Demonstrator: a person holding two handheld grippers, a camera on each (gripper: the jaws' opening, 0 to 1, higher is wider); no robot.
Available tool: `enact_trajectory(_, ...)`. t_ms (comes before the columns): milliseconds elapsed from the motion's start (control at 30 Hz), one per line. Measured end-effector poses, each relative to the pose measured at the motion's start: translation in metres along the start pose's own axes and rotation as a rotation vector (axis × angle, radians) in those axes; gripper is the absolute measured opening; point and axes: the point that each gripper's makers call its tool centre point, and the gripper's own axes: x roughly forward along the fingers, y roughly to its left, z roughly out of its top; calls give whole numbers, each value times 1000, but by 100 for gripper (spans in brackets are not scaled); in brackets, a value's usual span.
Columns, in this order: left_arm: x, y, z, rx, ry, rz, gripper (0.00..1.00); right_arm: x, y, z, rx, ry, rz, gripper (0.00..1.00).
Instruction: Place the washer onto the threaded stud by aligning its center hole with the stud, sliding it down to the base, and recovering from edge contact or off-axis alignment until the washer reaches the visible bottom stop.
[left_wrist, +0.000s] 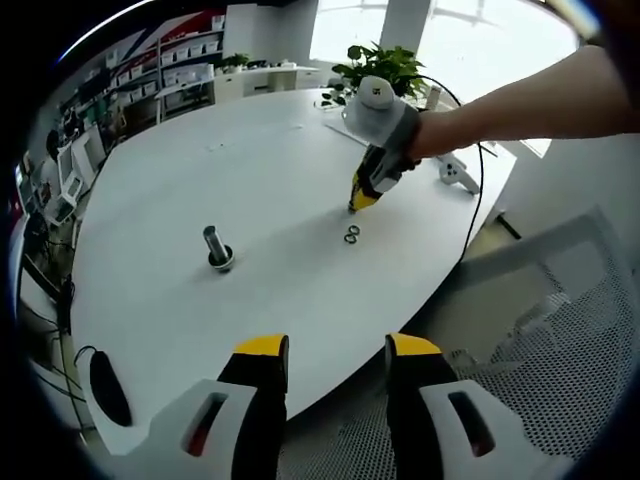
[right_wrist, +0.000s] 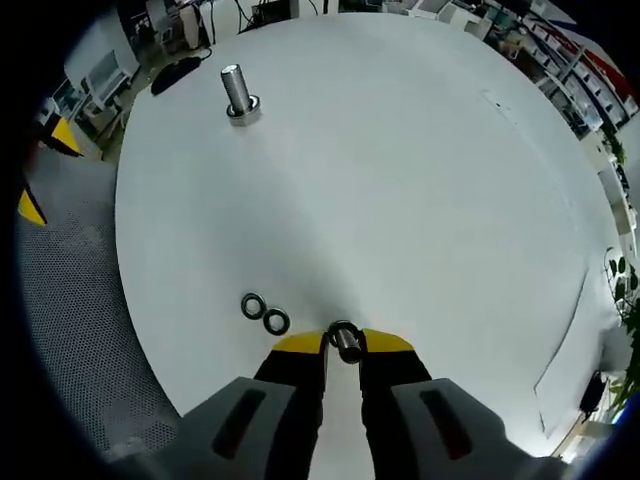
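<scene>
The right tongs (right_wrist: 343, 345) grip a washer (right_wrist: 345, 338) between their yellow tips, low over the white surface (right_wrist: 400, 180). Two more washers (right_wrist: 264, 314) lie touching each other just beside them. The threaded stud (right_wrist: 238, 93) stands upright well apart, apparently with a washer already at its base. The left tongs (left_wrist: 335, 352) are open and empty near the surface's edge.

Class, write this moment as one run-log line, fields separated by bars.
right hand-held gripper: shut on washer, at table | left hand-held gripper: open, idle | stud: upright, bare | two spare washers: flat on table
</scene>
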Motion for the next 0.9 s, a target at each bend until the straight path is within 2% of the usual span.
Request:
enact_trajectory(567, 0, 0, -1, 0, 4, 1, 37, 5, 1, -1, 21, -8, -3, 16)
enact_trajectory(900, 1, 0, 0, 8, 5, 1, 37, -1, -3, -13, 21, -3, -25, 20)
